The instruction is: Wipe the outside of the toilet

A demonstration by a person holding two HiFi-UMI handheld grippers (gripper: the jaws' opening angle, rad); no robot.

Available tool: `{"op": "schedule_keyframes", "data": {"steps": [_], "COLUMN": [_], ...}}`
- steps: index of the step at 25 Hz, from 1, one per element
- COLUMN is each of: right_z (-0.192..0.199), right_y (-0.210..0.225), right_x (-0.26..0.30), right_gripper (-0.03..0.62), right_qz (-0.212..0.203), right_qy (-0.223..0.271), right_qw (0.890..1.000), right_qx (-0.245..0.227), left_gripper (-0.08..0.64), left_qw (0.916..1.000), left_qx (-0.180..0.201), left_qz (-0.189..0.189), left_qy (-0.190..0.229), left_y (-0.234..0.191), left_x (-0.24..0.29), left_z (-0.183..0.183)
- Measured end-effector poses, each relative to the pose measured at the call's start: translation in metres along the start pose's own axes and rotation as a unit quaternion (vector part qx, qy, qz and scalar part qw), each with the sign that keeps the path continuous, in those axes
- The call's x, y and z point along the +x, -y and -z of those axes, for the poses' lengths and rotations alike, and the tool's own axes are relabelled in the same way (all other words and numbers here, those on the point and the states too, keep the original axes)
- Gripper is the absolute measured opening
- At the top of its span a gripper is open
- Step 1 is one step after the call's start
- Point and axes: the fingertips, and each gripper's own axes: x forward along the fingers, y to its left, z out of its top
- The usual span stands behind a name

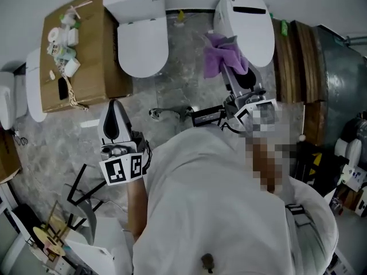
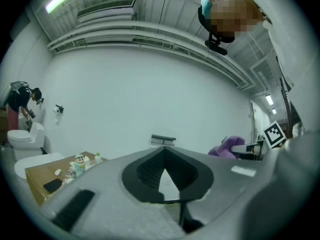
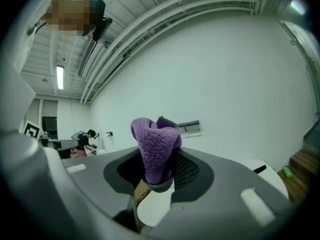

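Note:
Two white toilets stand by the far wall in the head view, one at the left (image 1: pixel 142 36) and one at the right (image 1: pixel 248 23). A purple cloth (image 1: pixel 222 55) hangs in front of the right toilet's bowl, and my right gripper (image 1: pixel 229 67) is shut on it. In the right gripper view the cloth (image 3: pixel 156 146) sticks up bunched between the jaws. My left gripper (image 1: pixel 114 104) is held lower over the floor, pointing toward the left toilet, shut with nothing in it. Its jaws meet at the tip (image 2: pixel 163 150) in the left gripper view.
A cardboard box (image 1: pixel 92 56) with bottles and small items stands left of the left toilet. Another white toilet (image 1: pixel 33 87) is at the far left. Metal fittings (image 1: pixel 172 113) lie on the floor. Wooden planks (image 1: pixel 293 56) and a metal drum (image 1: pixel 338 79) are at the right.

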Motion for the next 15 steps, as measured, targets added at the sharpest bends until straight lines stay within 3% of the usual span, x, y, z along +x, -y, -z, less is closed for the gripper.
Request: {"op": "schedule_keyframes", "data": {"steps": [7,11,15], "right_z": [0.006,-0.011,0.0], "right_y": [-0.044,-0.065,-0.101], "right_x": [-0.015,-0.031,-0.031], "right_gripper": [0.135,0.135,0.135], "right_qz": [-0.02,0.008,0.04], "right_qy": [0.01,0.033,0.027], "right_qw": [1.0,0.999,0.999], "right_qx": [-0.013,-0.019,-0.003], "left_gripper": [0.005,0.005,0.006], "left_qw": [0.9993,0.9996,0.9992], "left_qx": [0.009,0.012,0.013], "left_qz": [-0.032,0.001,0.027], "left_qy": [0.019,0.025,0.026], "left_y": [-0.028,-0.038,-0.068], "left_x": [-0.045,-0.048,-0.062], "left_z": [-0.002,-0.01,-0.024]}}
